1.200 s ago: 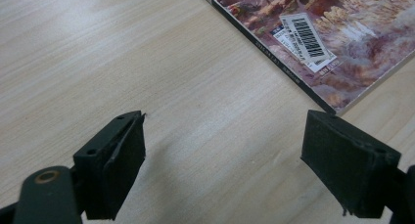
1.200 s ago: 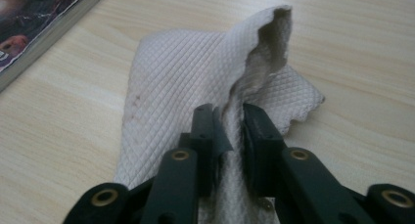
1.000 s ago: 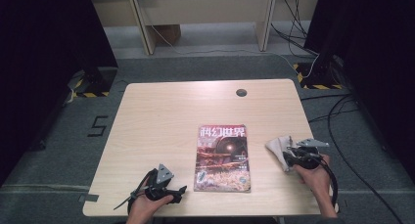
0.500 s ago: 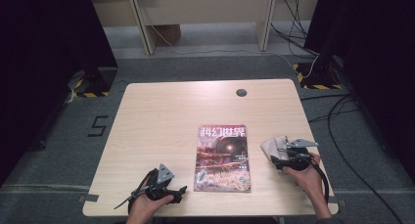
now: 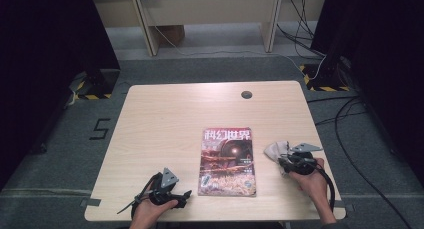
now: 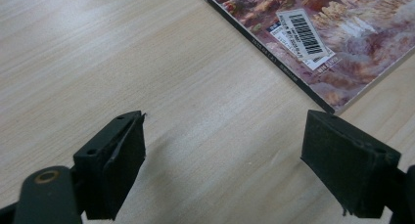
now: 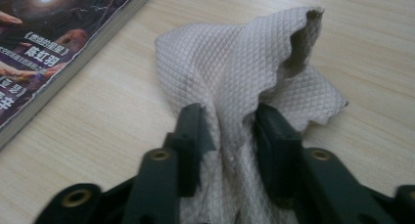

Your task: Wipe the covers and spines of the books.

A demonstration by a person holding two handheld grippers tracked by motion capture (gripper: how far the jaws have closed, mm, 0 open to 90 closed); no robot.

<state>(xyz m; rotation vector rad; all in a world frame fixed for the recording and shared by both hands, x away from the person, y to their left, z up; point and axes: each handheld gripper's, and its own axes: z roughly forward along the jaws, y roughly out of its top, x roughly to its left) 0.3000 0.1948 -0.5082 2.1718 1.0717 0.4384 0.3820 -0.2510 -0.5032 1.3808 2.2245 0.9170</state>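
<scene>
The fingers of the right gripper (image 5: 284, 160) have just been closing and now pinch the crumpled grey quilted cloth (image 5: 276, 150), which in the high view lies at three o'clock of the glossy science-fiction magazine (image 5: 227, 161) on the pale wooden desk (image 5: 165, 114). The left gripper (image 5: 186, 195), at seven o'clock of the magazine, rests low.

In the left gripper view its fingers (image 6: 117, 163) stand wide apart over bare desk, holding nothing.

In the right gripper view the fingers (image 7: 193, 136) squeeze a fold of cloth (image 7: 235, 67); the grasp looks secured, ready for lifting or wiping.
</scene>
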